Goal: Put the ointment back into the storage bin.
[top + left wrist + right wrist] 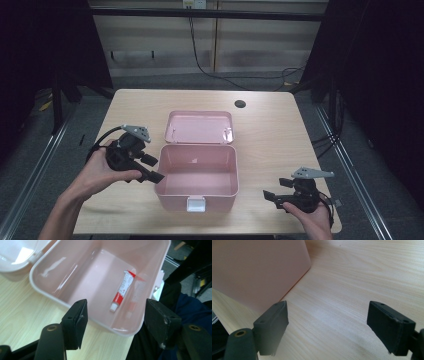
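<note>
left claw (154, 169) spread wide, tilted beside the pink box (172, 192).

Tube (123, 288) print — blurred, no legible text

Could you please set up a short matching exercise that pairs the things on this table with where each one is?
Things:
1. tube
2. lid
3. left gripper
4. right gripper

Places:
a. right of the box, jaws open over bare table
b. inside the pink box
c. at the box's left edge
d. folded back behind the box

Pairs: 1-b, 2-d, 3-c, 4-a
</note>
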A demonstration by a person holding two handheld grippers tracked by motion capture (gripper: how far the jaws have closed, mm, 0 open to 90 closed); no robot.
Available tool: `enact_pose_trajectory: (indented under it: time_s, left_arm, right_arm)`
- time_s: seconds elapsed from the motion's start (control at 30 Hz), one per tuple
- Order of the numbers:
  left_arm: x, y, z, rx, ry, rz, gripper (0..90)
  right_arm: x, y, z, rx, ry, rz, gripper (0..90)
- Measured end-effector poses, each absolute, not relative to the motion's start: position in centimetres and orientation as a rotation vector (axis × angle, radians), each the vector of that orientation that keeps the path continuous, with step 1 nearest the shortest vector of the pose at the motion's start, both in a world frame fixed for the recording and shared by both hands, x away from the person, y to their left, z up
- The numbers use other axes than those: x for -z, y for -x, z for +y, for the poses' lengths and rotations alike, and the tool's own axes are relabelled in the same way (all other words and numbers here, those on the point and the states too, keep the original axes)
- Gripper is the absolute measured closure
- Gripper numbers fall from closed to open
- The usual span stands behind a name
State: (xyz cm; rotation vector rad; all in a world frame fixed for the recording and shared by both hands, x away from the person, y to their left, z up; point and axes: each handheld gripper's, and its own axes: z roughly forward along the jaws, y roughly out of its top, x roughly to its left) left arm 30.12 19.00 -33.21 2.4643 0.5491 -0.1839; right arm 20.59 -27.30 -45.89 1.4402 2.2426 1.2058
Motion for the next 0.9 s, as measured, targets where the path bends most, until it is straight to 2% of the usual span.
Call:
enact_pose_trajectory:
  time_s: [0.9]
  left_arm:
    - [37.5,-28.7,26.1,0.082,-2.341,0.747,34.8]
  right_arm:
    - [46.0,-20.6,-27.3,-1.194,-1.446,2.238,17.2]
